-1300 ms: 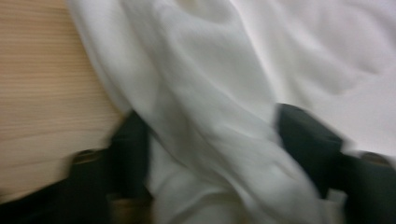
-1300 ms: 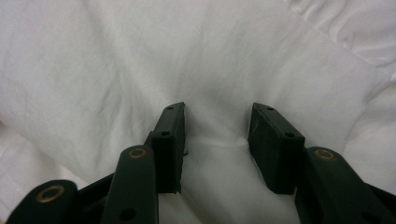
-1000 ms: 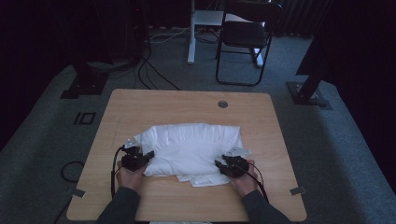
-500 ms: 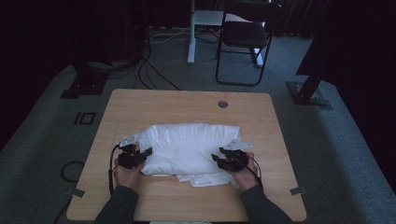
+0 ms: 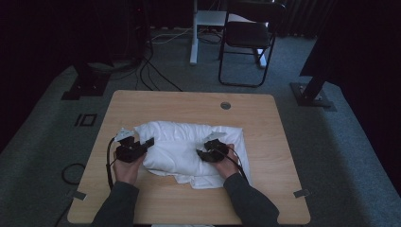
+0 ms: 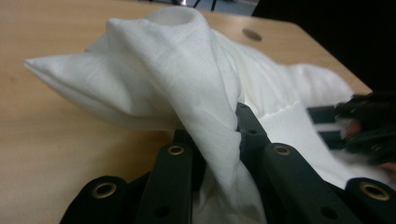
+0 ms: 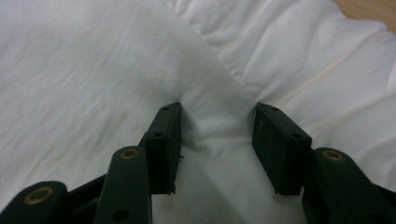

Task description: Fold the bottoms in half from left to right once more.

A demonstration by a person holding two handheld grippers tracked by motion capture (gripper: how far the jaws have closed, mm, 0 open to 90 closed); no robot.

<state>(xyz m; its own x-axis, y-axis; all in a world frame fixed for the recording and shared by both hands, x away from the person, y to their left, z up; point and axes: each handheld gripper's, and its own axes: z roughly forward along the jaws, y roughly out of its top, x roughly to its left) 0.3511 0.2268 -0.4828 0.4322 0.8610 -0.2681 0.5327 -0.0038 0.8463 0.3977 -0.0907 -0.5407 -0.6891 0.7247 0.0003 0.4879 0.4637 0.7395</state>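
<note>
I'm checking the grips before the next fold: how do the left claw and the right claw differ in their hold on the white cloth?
The left claw is pinched shut on a gathered fold of the white cloth, lifting it into a peak; the right claw has jaws standing apart, cloth bunched between them. The left claw sits at the cloth's left edge over the table; the right claw sits on top of the cloth. Both are black, hand-held, and touch the same cloth.

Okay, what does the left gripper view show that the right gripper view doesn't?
The left gripper view alone shows the wooden table, its round hole, the right gripper farther off, and the left gripper pinching a raised fold. The right gripper view alone shows its own jaws standing apart, with cloth between them. Both show the white cloth.
</note>
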